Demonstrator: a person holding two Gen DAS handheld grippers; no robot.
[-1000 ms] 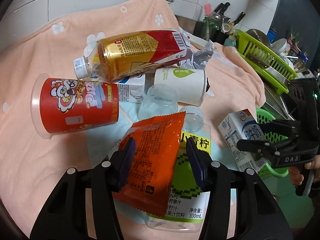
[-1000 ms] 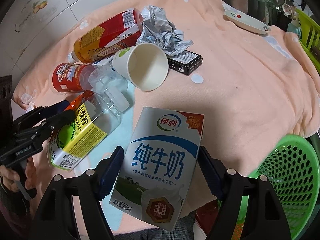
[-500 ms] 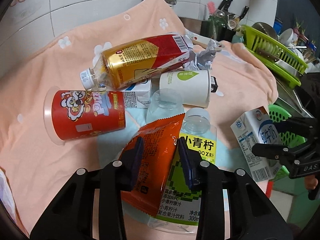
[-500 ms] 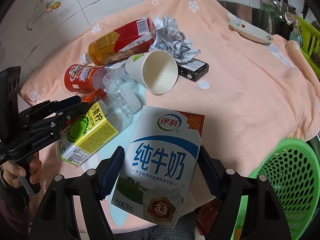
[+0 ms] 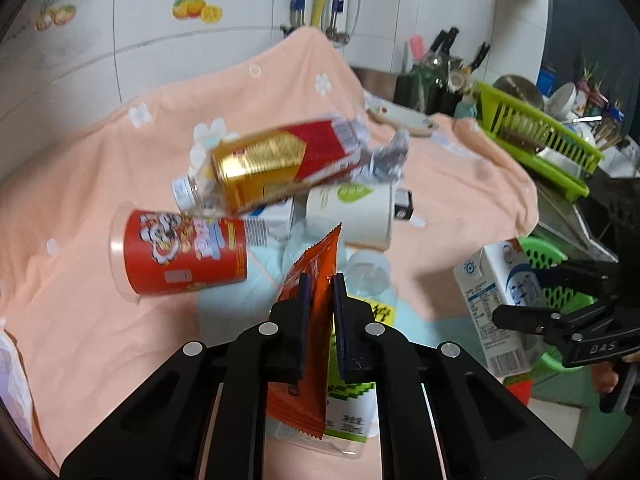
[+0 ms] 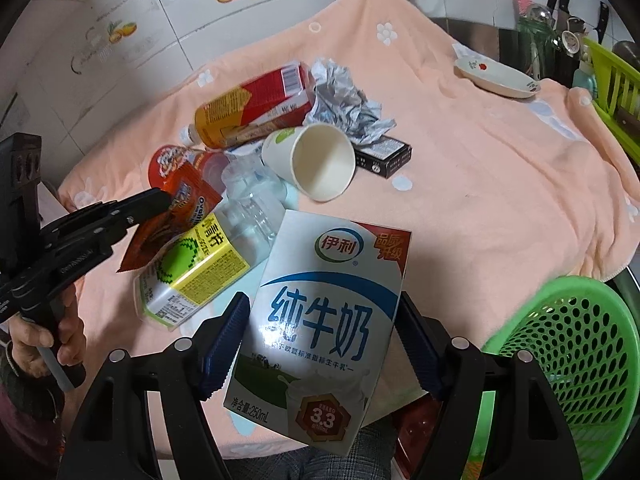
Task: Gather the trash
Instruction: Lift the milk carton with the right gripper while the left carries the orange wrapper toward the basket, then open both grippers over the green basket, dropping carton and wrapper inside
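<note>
A second earlier the left gripper [image 5: 319,280] had straddled the orange snack wrapper [image 5: 310,308] with its jaws apart; at this moment they were clamped flat on it, the foil pinched between the two pads at the centre of the left wrist view. The wrapper had also come up off the green-and-yellow juice bottle [image 6: 192,268] it had been lying across — in the right wrist view it hung from the gripper at the left edge of the frame, its lower corner dangling just above the bottle's label. So one more piece of trash was in hand and lifted clear of the pile.

The right gripper [image 6: 320,336] had not changed its hold: it stayed clenched on the white-and-blue milk carton [image 6: 324,320], which filled the lower middle of its own view, one pad on each side wall. The carton was off the peach towel [image 6: 480,168], with the green basket [image 6: 560,344] at the lower right of the frame, close beside it.

Both hands now carried something, and the basket looked like the likely drop point. Still on the towel, in the upper middle of the frame: the gold-and-red bottle [image 6: 252,108], the red cup [image 5: 180,252], the white paper cup [image 6: 316,160], the crumpled foil [image 6: 348,108] and the small black box [image 6: 384,156].
</note>
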